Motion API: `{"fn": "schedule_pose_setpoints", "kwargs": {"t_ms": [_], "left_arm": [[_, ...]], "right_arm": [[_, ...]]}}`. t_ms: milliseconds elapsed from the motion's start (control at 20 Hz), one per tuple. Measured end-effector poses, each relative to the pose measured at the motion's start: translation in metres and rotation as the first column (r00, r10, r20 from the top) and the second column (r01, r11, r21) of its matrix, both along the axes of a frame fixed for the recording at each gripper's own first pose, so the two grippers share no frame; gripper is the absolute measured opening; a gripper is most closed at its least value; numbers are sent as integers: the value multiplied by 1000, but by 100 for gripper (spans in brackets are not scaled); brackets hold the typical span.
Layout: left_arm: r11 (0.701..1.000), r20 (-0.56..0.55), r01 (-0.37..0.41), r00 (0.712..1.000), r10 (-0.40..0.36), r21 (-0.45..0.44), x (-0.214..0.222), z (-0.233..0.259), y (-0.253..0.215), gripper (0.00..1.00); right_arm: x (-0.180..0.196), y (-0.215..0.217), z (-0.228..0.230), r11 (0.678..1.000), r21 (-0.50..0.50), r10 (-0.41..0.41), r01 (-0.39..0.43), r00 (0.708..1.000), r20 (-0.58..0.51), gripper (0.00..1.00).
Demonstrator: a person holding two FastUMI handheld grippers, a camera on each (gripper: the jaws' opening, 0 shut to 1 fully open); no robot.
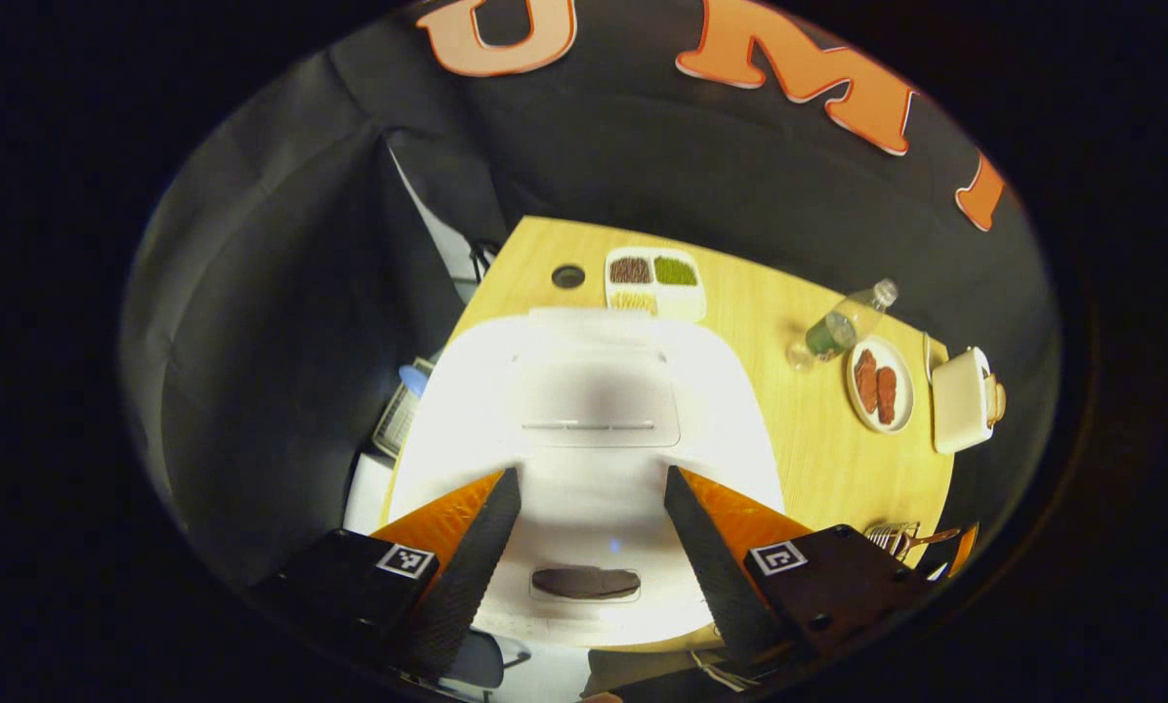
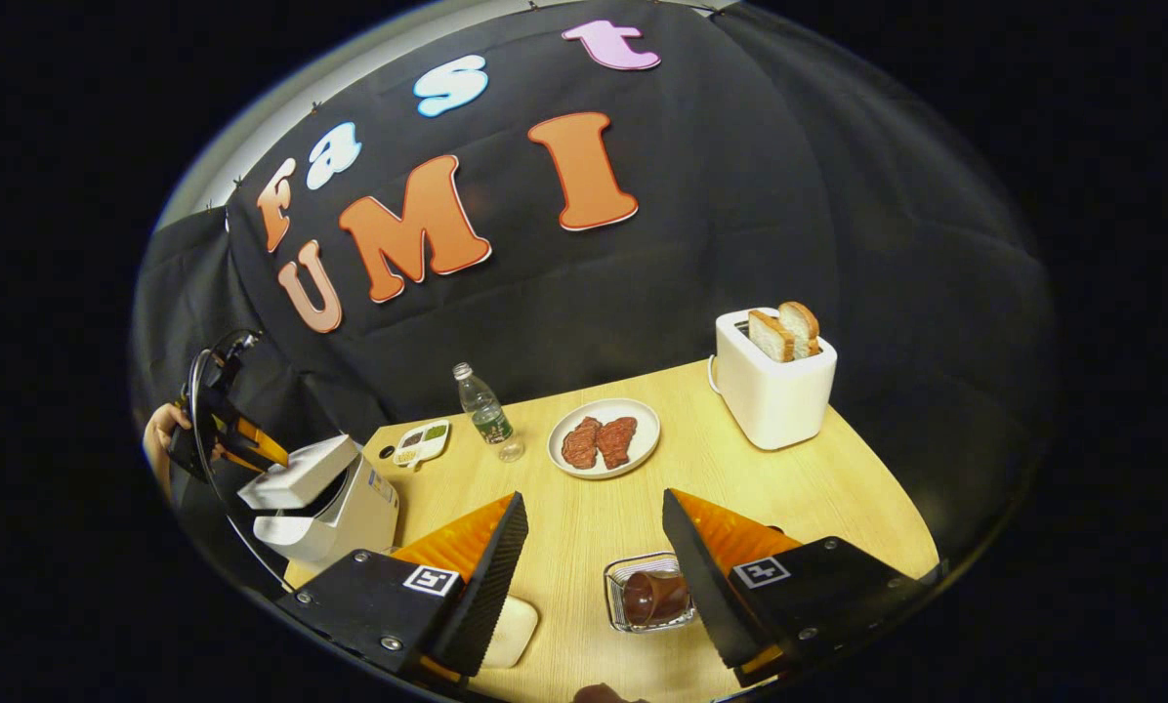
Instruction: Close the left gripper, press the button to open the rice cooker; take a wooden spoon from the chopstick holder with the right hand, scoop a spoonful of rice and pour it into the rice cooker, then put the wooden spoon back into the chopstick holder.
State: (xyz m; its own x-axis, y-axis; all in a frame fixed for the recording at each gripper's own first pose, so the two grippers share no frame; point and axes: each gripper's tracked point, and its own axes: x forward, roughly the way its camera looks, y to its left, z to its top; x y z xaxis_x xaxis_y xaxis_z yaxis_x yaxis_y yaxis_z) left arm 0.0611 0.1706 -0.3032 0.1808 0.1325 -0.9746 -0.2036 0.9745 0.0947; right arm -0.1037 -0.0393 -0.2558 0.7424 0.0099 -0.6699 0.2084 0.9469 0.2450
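Note:
The white rice cooker (image 1: 594,410) lies right under my left gripper (image 1: 592,474), whose fingers stand open and wide apart above the lid. Its dark oval button (image 1: 586,583) sits between the fingers, near the front edge. In the right gripper view the rice cooker (image 2: 350,503) is at the far left, with a dark gap under its slanted lid. The left gripper (image 2: 228,430) hovers over it, held by a hand (image 2: 159,430). My right gripper (image 2: 594,496) is open above the table. The wire chopstick holder (image 2: 633,571), with a brown wooden spoon (image 2: 654,598) in it, lies beside its right finger.
A divided tray of grains (image 1: 654,283), a water bottle (image 1: 843,327), a plate with meat (image 1: 880,386) and a toaster (image 1: 960,400) stand on the wooden table (image 1: 799,459). A pale rounded object (image 2: 511,630) lies under my right gripper's left finger. The toaster (image 2: 774,386) holds bread slices.

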Motion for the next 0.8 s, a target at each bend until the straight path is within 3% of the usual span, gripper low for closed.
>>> {"fn": "schedule_pose_setpoints", "kwargs": {"t_ms": [50,100,300,450,650,750,800], "left_arm": [[1000,-55,-24,998,23,-18,-10,-16,-1,96],[1000,-14,-28,1000,28,-9,-1,-17,-1,100],[999,-24,-36,999,36,-9,-6,-15,-7,100],[999,91,22,996,-24,28,1,-11,-10,100],[997,348,36,936,-58,70,-6,1,-17,100],[996,466,13,883,-54,90,-12,26,-14,99],[996,535,-1,843,-50,94,-11,45,-17,100]], "right_arm": [[1,3,0,1000,-1,11,-11,1000,1,87],[0,5,0,1000,-2,18,-18,1000,-2,87],[2,10,4,999,1,40,-40,999,8,87],[13,19,15,998,5,62,-62,997,50,87],[33,32,27,992,-36,125,-122,988,90,87],[50,32,37,989,-87,128,-117,982,139,87],[60,37,45,988,-100,137,-121,976,170,87]]}}
